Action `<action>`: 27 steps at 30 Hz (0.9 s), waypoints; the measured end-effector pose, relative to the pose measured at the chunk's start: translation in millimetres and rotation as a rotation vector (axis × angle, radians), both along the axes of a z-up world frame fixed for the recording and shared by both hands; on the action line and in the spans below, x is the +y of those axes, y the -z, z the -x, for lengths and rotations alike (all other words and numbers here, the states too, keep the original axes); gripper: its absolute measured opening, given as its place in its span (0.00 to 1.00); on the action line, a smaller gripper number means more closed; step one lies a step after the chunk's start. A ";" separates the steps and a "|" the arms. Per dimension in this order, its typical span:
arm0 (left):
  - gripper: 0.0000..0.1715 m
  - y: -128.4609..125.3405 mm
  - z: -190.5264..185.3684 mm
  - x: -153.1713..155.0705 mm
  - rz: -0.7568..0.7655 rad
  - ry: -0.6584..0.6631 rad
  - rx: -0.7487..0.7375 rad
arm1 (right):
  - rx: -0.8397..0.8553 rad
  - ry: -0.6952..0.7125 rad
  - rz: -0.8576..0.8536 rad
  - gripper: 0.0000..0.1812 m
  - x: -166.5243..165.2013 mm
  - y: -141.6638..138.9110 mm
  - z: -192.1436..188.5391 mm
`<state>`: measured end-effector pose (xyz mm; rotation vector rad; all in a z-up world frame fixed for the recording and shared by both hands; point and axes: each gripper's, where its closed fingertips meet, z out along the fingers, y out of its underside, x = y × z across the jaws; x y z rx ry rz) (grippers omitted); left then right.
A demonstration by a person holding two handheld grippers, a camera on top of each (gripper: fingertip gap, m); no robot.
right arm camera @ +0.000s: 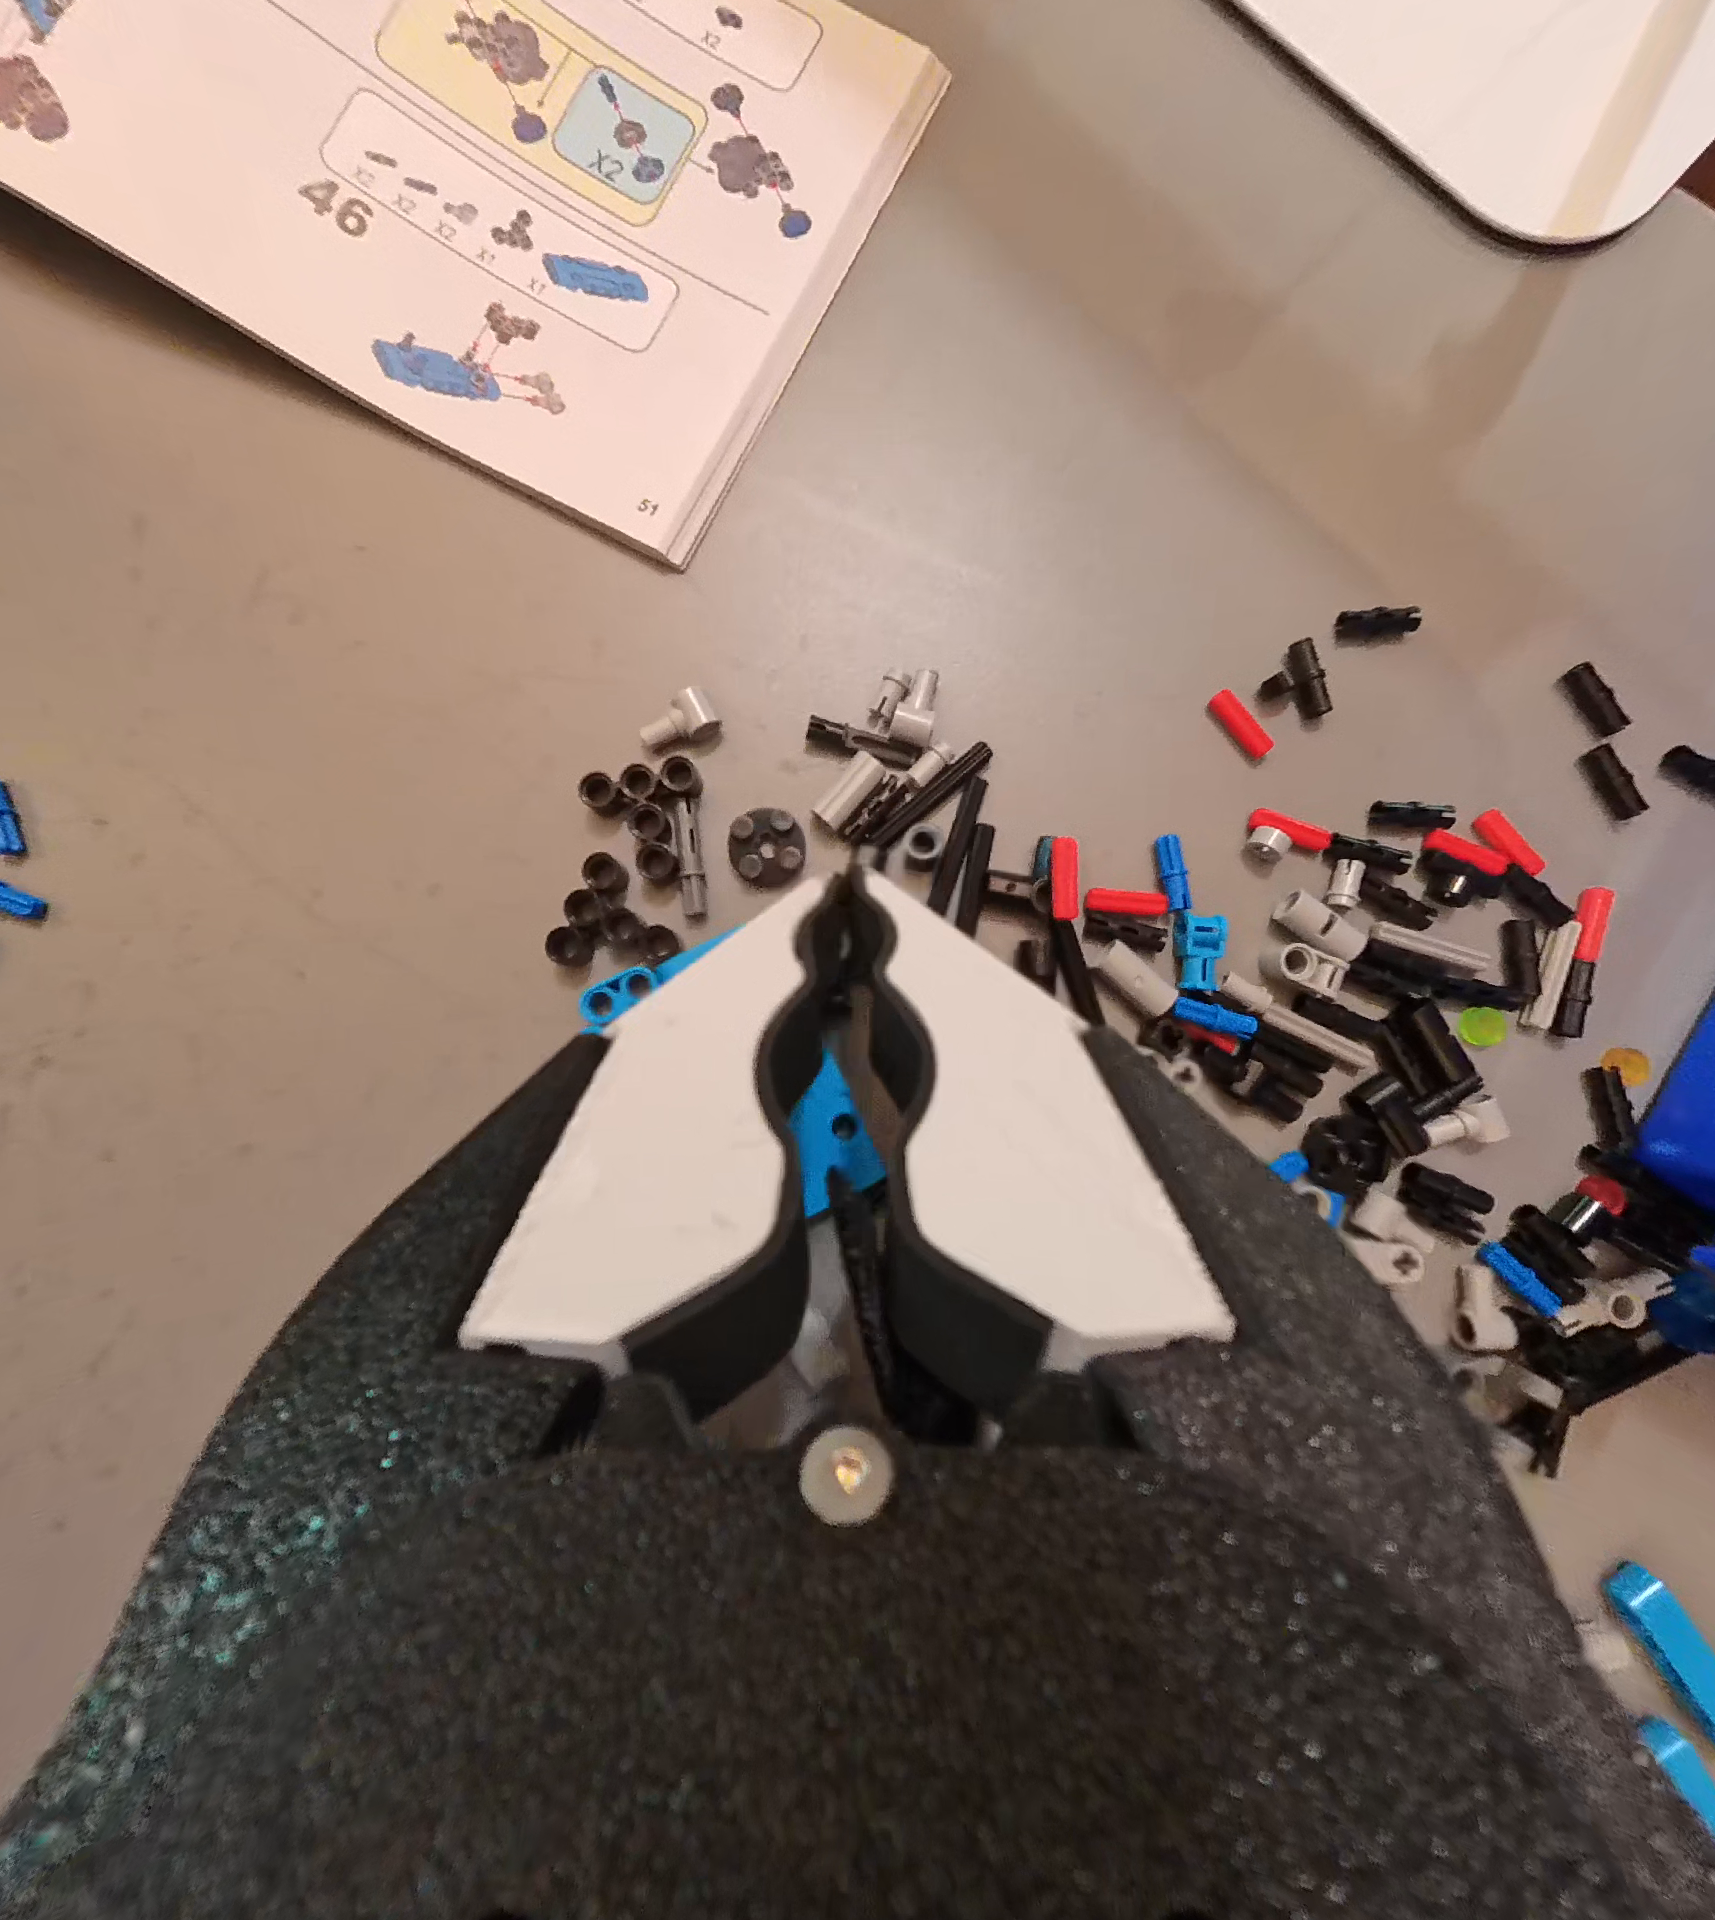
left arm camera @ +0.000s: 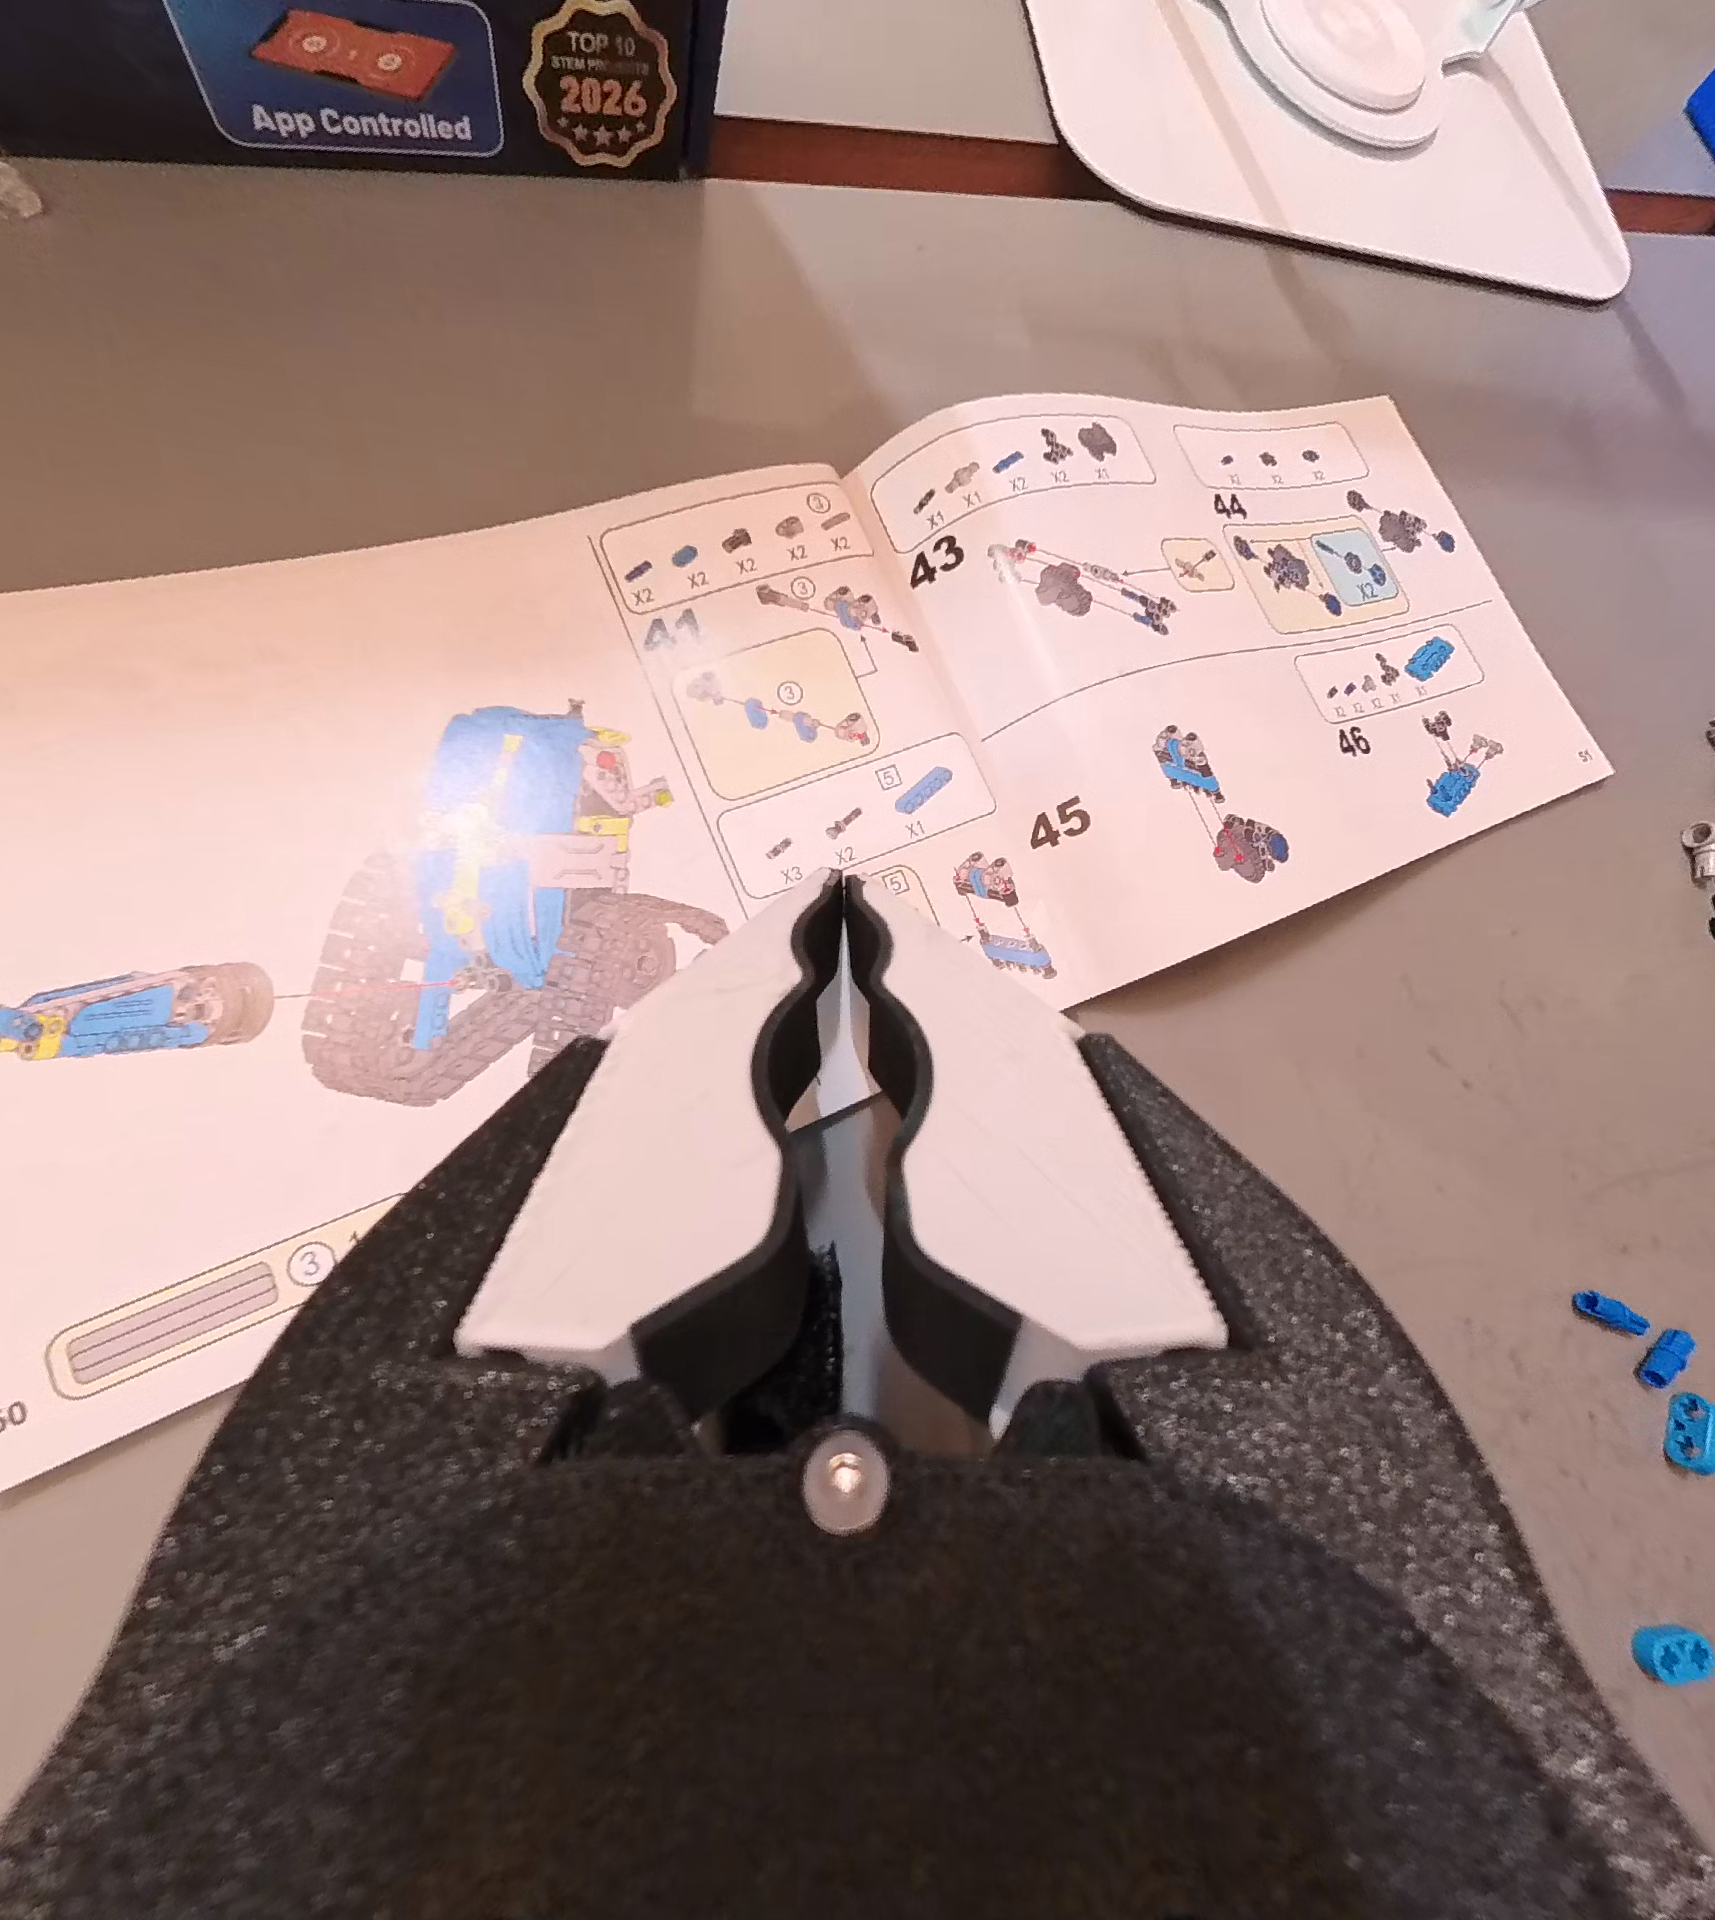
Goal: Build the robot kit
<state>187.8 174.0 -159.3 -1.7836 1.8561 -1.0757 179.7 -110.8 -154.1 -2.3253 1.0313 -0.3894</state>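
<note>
both grippers were closed: left gripper [left arm camera: 842, 881] hung empty above the open instruction booklet [left arm camera: 479, 748], right gripper [right arm camera: 845, 883] sat over a blue beam [right arm camera: 837, 1127] beside the loose pile of small parts [right arm camera: 1300, 966]. no assembled model showed; pieces lay scattered.

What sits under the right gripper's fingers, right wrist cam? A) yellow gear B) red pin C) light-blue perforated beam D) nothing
C: in the right wrist view a light-blue perforated beam shows through the gap behind the tips of the right gripper, and its holed end pokes out to the left of the fingers, beside the loose pile of black, grey and red pieces on the grey table.
</note>
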 end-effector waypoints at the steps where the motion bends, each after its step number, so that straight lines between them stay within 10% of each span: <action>1: 0.00 0.0 0.0 -0.1 0.000 0.000 0.000 | 0.001 -0.002 -0.014 0.00 1.6 -2.8 1.4; 20: 0.00 -0.1 0.0 -0.1 0.004 0.000 0.001 | 0.019 0.000 0.033 0.04 0.0 0.8 2.8; 27: 0.00 0.0 0.0 -0.1 0.008 0.000 0.001 | 0.086 -0.256 -0.077 0.04 62.9 -27.2 71.4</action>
